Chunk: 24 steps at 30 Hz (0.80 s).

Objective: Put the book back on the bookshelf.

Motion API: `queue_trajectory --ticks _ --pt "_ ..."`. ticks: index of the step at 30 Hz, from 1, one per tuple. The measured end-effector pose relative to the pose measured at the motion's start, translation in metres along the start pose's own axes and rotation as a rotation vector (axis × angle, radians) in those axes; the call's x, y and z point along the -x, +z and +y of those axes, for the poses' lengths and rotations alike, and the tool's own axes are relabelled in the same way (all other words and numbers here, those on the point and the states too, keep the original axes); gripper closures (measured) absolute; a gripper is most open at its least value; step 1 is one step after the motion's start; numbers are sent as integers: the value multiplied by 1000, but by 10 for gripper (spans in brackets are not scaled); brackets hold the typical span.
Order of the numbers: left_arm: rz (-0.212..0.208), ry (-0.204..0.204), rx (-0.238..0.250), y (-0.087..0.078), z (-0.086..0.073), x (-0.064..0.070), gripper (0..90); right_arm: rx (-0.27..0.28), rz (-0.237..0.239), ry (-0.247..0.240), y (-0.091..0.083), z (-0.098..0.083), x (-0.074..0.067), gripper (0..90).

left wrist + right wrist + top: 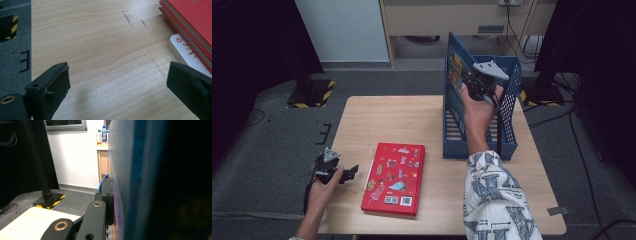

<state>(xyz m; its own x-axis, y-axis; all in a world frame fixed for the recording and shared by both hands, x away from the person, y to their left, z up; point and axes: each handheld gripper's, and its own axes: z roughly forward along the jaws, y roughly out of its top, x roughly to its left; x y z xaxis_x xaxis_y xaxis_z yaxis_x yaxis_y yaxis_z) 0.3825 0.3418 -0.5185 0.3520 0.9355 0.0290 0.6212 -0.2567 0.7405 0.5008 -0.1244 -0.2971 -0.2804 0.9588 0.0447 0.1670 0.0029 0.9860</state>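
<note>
A blue picture book (455,75) stands upright at the left wall of the blue mesh file rack (510,107) on the table's far right. My right gripper (473,86) is shut on its upper edge. In the right gripper view the book's cover (140,180) stands close in front, and one of the fingers (107,200) presses flat against it; the other is hidden behind the book. A red book (394,178) lies flat at the front middle. My left gripper (349,173) rests just left of it, open, with bare wood between its jaws (120,72). The red book's corner (192,20) lies over a white book (183,52).
The wooden table (392,120) has its left edge close to my left gripper. Black stand bases with yellow-black stripes (312,92) sit on the grey floor left and right. A wooden cabinet (437,20) lies behind, with bottles (102,134) on a shelf.
</note>
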Motion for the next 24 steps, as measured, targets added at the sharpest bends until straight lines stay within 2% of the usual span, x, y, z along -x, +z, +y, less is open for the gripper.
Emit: queue_trajectory --ticks 5,11,24 --pt "-2 3 -1 0 0 0 39 -5 0 1 4 -7 1 829" --pt "-4 11 -8 1 1 1 40 -27 0 4 8 -27 2 828" --pt "-3 21 -12 2 1 2 40 -43 -1 3 14 -55 3 827"
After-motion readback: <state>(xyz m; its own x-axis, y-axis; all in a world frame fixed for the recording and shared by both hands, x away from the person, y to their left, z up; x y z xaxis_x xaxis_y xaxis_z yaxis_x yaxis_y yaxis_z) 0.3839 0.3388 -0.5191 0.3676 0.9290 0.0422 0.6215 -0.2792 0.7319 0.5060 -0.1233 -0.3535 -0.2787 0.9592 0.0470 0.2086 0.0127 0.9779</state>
